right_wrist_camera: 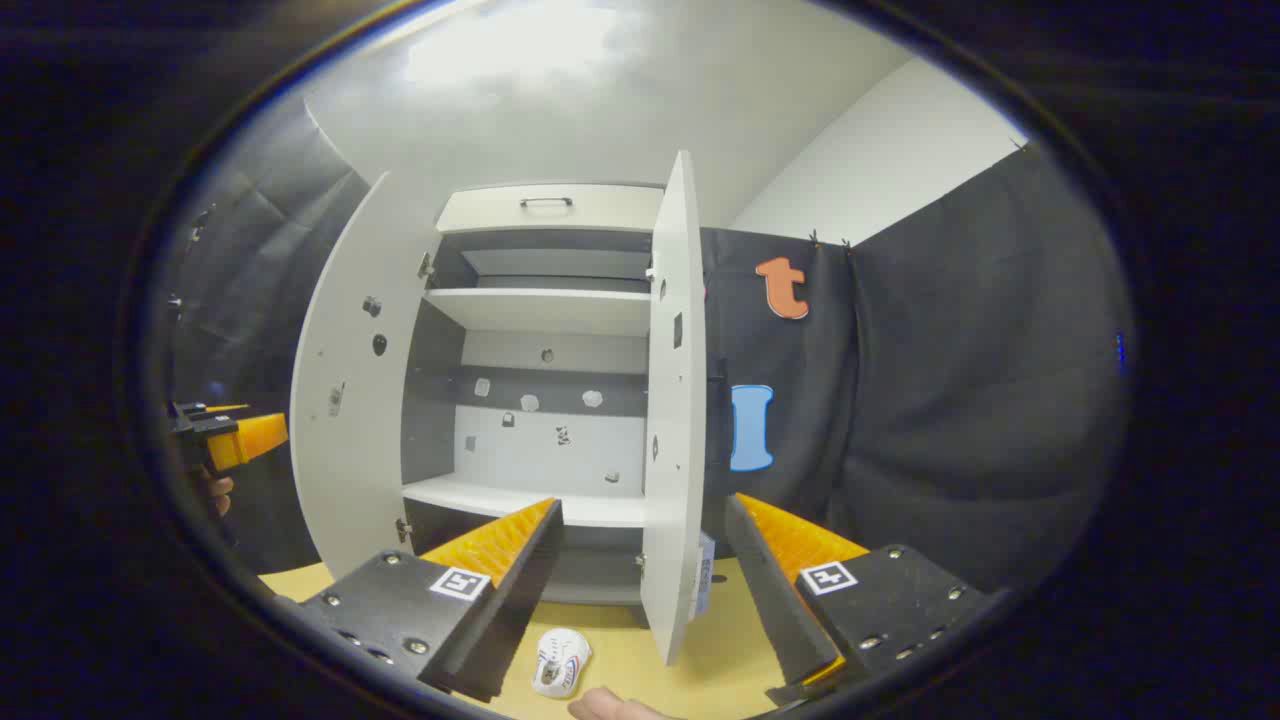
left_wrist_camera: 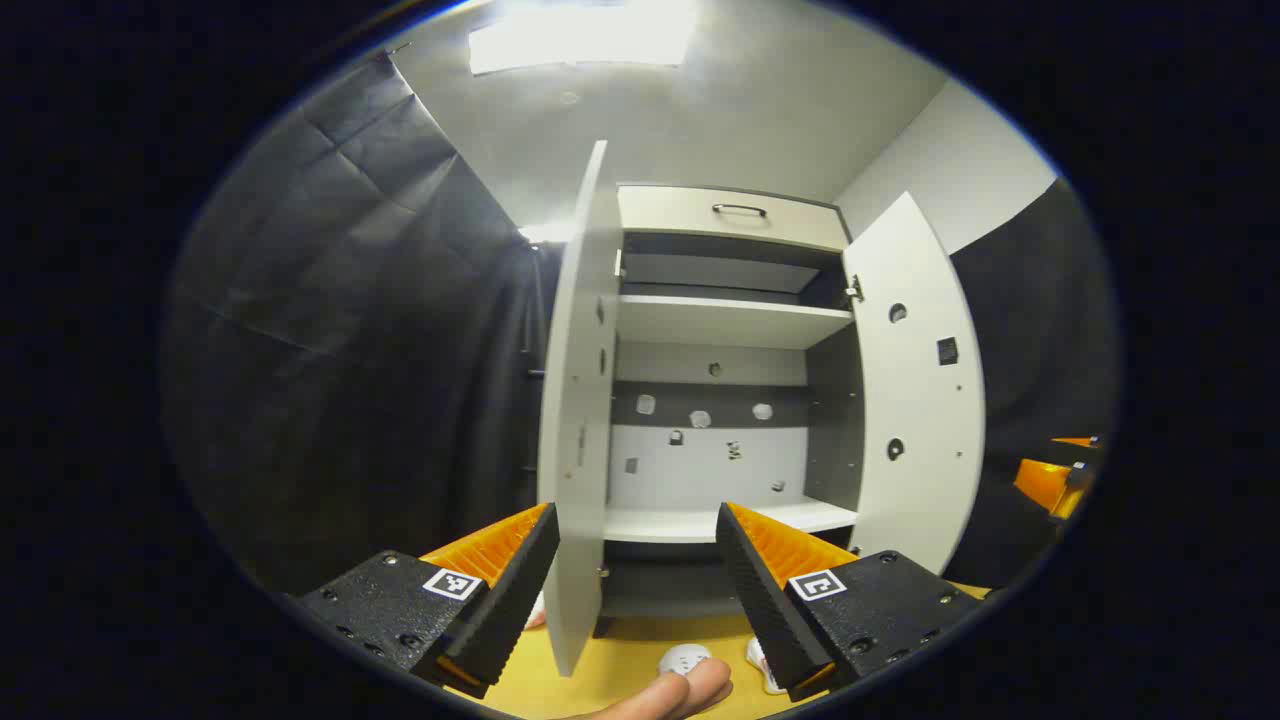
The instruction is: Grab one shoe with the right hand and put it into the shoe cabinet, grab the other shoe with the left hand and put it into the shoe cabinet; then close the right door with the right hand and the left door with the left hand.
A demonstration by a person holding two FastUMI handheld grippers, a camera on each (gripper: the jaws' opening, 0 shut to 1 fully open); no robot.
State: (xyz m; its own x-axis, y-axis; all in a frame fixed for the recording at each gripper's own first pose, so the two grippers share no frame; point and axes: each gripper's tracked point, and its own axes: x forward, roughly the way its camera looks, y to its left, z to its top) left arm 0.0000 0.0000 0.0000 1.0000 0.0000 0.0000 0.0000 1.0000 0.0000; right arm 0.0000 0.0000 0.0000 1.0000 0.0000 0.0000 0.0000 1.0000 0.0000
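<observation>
A: Left gripper view first. Left gripper (left_wrist_camera: pixel 636 560) spread wide, holding nothing. Cabinet (left_wrist_camera: pixel 727 322) ahead, both doors swung out: left door (left_wrist_camera: pixel 576 420) edge-on between the fingers, right door (left_wrist_camera: pixel 915 400) off to the right. Bare shelves. Shoe (left_wrist_camera: pixel 683 659) near, low on the floor.

B: Right gripper view: right gripper (right_wrist_camera: pixel 644 560) gaping too, empty. Shoe (right_wrist_camera: pixel 560 661) on the floor near the right door (right_wrist_camera: pixel 673 420), well short of the shelves. Looks like nothing done yet: two shoes to stow, two doors to shut.

place: recording booth, likely | cues: black cloth wall (right_wrist_camera: pixel 950 380), shoe cabinet (right_wrist_camera: pixel 545 330)
</observation>
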